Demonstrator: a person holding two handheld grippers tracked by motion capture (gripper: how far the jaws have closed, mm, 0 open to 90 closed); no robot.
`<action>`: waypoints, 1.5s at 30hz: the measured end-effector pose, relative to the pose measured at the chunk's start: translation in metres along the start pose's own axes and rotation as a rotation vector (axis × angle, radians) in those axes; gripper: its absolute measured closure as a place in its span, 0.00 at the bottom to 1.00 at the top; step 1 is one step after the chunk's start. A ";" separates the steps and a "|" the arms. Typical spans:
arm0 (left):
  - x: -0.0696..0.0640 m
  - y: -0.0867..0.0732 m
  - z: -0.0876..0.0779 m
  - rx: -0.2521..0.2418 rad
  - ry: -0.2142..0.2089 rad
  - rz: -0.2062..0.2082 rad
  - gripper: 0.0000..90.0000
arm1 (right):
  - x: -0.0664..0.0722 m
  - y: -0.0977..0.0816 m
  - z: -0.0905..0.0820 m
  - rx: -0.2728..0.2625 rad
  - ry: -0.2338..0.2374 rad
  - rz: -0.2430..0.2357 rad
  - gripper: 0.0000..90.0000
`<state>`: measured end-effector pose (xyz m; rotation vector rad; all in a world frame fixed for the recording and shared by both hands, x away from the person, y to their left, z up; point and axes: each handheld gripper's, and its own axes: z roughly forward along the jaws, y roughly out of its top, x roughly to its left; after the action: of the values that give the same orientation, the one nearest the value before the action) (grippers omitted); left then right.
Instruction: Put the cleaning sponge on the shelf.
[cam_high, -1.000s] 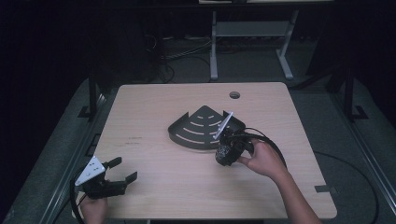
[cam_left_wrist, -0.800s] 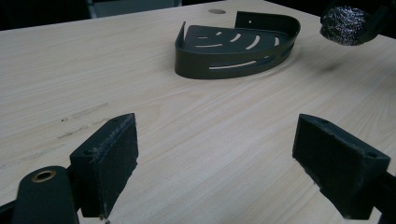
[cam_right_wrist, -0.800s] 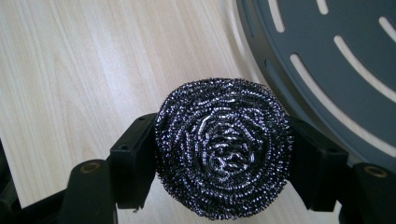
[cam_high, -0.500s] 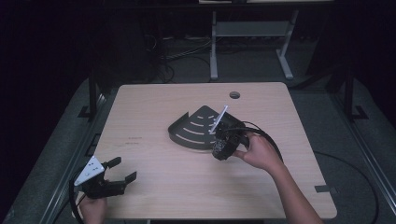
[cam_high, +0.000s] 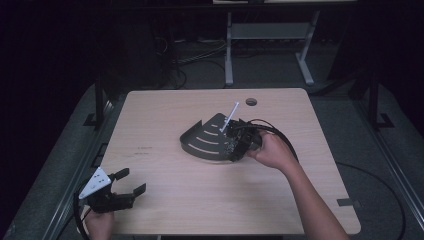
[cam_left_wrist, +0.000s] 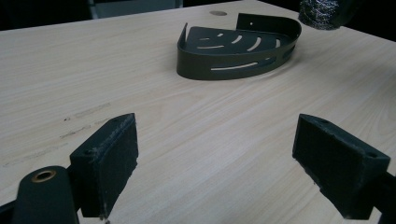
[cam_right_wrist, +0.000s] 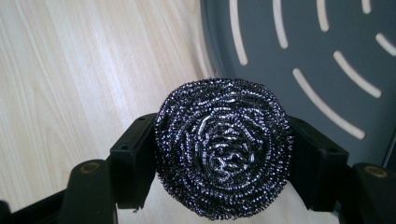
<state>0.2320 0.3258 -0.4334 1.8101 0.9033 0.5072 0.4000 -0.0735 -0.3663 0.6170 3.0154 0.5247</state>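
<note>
High view: the right tongs (cam_high: 233, 143), clamped on a steel wool scourer (cam_right_wrist: 223, 148), have moved left to hang over the near right edge of the dark slotted corner tray (cam_high: 200, 142) at mid-desk, so a drop into it looks close. The left tongs (cam_high: 122, 185) rest wide open and empty, near left.

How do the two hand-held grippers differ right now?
The left hand-held gripper has its jaws wide apart and holds nothing; the right hand-held gripper is clamped on a steel wool scrubber. The left sits near the table's front corner; the right is by the dark slotted corner tray. Both have black padded jaws.
</note>
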 end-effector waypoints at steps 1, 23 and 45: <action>0.000 0.000 0.000 -0.001 0.001 0.001 0.15 | -0.002 0.001 0.000 -0.002 0.000 0.002 0.35; 0.000 0.000 0.000 0.000 -0.001 0.001 0.15 | -0.031 0.020 0.003 -0.014 0.005 0.049 0.35; 0.000 0.000 0.001 -0.001 -0.003 -0.002 0.15 | -0.058 0.024 0.009 -0.013 0.010 0.109 0.35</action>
<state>0.2332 0.3253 -0.4341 1.8087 0.9029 0.5027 0.4635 -0.0726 -0.3702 0.7838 2.9981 0.5528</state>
